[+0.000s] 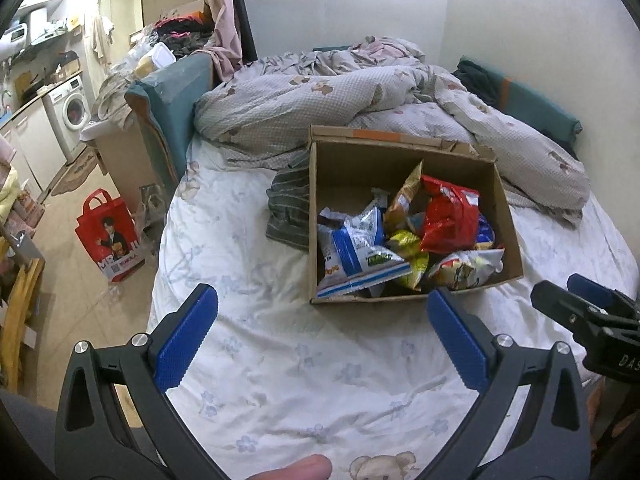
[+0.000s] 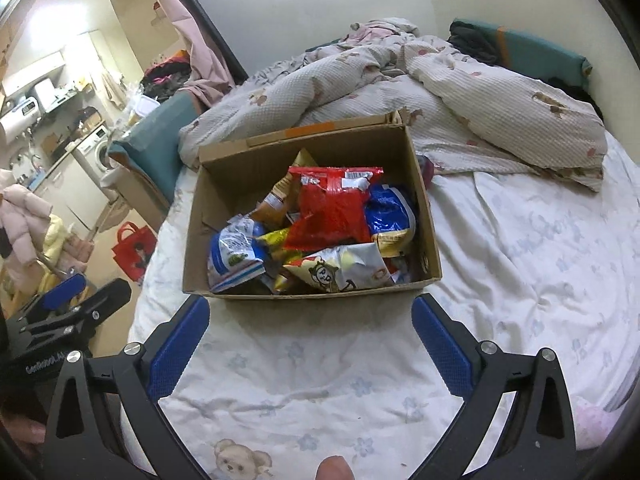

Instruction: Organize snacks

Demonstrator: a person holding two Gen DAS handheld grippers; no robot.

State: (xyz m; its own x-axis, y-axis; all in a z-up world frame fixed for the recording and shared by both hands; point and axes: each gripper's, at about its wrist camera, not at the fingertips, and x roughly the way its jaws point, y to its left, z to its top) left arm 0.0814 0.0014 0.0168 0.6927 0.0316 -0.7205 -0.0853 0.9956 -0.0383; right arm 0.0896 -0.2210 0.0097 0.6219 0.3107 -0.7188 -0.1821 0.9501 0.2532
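Cardboard box sits on bed sheet, directly ahead of right gripper; ahead and slightly right of left gripper. Snack bags piled inside box. Rumpled duvet lies behind box, extending to the right. Folded striped cloth touches box's left wall, seen from left gripper. Tote bag stands on floor, left of bed. Washing machine far left, beyond tote bag. Left gripper sits left of right gripper.
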